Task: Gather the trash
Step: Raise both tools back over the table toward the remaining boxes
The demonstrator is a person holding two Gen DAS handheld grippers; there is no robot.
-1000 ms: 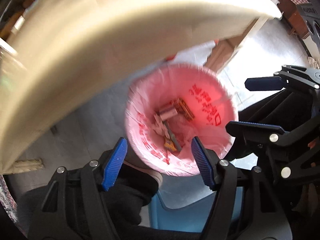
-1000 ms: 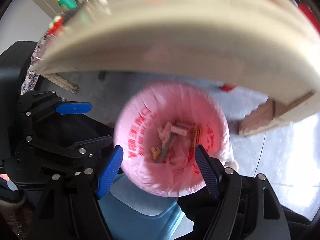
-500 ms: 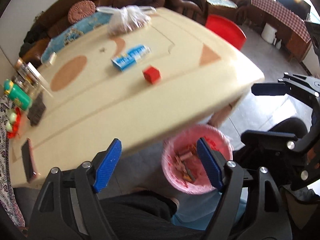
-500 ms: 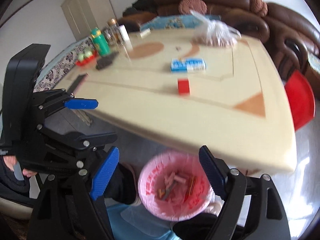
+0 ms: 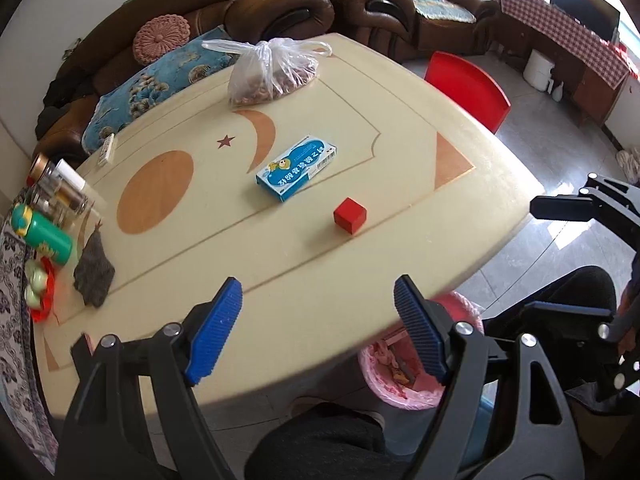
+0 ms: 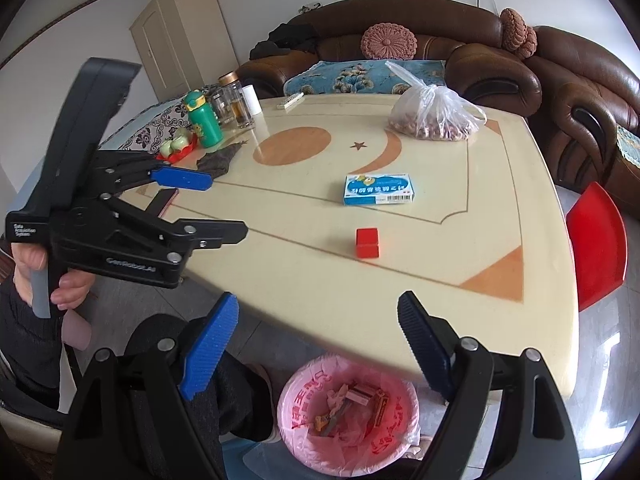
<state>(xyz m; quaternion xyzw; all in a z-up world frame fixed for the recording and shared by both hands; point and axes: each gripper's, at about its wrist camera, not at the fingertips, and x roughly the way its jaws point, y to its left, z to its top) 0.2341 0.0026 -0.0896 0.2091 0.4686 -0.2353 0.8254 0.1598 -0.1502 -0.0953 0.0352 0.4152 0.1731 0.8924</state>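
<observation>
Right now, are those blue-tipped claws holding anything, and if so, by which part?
Nothing is held. The left gripper and the right gripper both stand open and empty above the table, well short of the red block.

Black claw [image 6: 316, 344] frames, ribbed blue pads [image 6: 208, 346], silver screws.

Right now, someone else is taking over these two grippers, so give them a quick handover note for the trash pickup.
Left gripper: open, empty, above the near table edge.
Right gripper: open, empty, above the bin.
Pink-lined trash bin sits on the floor under the table's near edge and already holds several wrappers.
Left on the table: red cube nearest, blue box behind it. Probably take the cube first.
</observation>
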